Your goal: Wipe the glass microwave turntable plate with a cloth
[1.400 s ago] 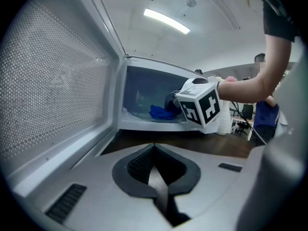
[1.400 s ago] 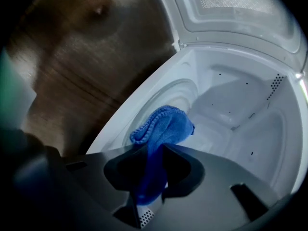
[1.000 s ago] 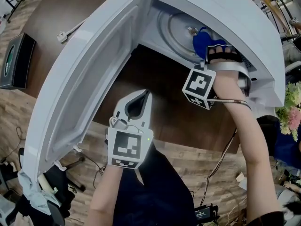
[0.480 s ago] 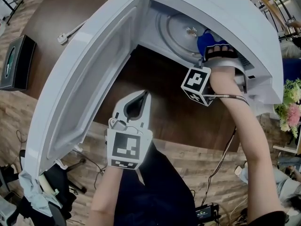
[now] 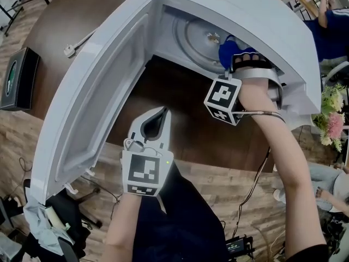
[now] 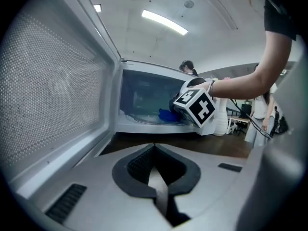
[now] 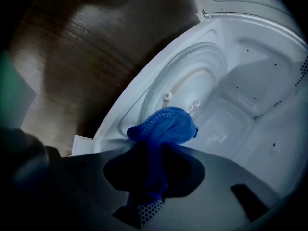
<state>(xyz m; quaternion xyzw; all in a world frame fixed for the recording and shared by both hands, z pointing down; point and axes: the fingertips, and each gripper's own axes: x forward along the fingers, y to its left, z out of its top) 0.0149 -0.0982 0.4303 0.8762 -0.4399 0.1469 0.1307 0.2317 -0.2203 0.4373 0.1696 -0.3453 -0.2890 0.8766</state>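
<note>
The round glass turntable plate (image 5: 192,37) lies inside the open white microwave; it also shows in the right gripper view (image 7: 197,73). A bunched blue cloth (image 5: 229,49) rests on the plate's near right part. My right gripper (image 5: 236,59) reaches into the oven and is shut on the cloth (image 7: 163,123), which hangs down between its jaws; the jaws are opening slightly. My left gripper (image 5: 159,116) hovers outside, in front of the door and above the dark table, shut on nothing. From the left gripper (image 6: 154,150) I see the cloth (image 6: 166,114) behind the right marker cube.
The microwave door (image 5: 90,97) swings wide open to the left. A black box (image 5: 16,72) and a white plug (image 5: 70,50) lie on the brown table at the left. Pink flowers (image 5: 332,125) stand at the right edge, and a person (image 5: 327,21) sits behind the oven.
My right gripper and the cloth have shifted a little to the left across the plate. The left gripper has stayed where it was.
</note>
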